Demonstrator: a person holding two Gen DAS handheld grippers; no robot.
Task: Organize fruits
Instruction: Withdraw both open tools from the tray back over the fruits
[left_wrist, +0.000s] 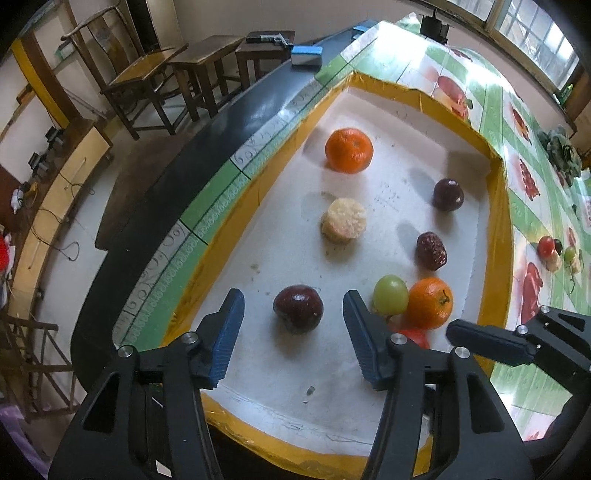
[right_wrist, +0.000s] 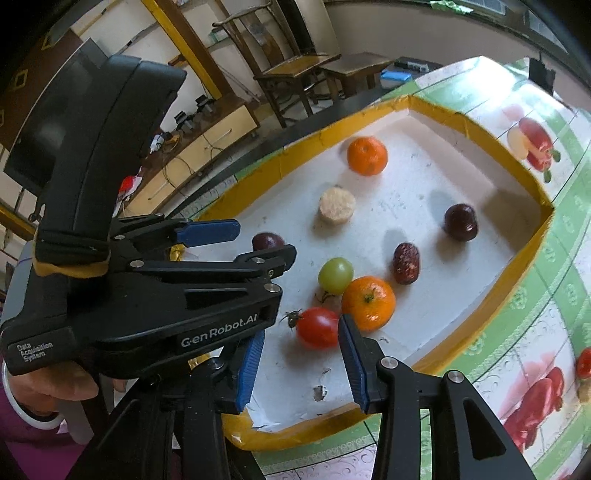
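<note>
A white foam tray (left_wrist: 280, 387) with a yellow rim holds several fruits. My left gripper (left_wrist: 293, 306) is open, its fingers on either side of a dark plum (left_wrist: 297, 308), not touching. My right gripper (right_wrist: 303, 336) is open around a red tomato (right_wrist: 317, 327), fingers apart from it; it shows in the left wrist view as a black finger (left_wrist: 491, 341). Beside them lie a green grape (left_wrist: 390, 294), a small orange (left_wrist: 430, 302), a brown date (left_wrist: 431, 250), a second plum (left_wrist: 447, 194), a pale round slice (left_wrist: 343, 220) and a large orange (left_wrist: 348, 150).
The tray sits on a table with a green fruit-print cloth (left_wrist: 532, 229). A small pile of fruit pieces (left_wrist: 557, 251) lies on the cloth to the right. Wooden chairs and stools (left_wrist: 192, 74) stand beyond the table's left edge.
</note>
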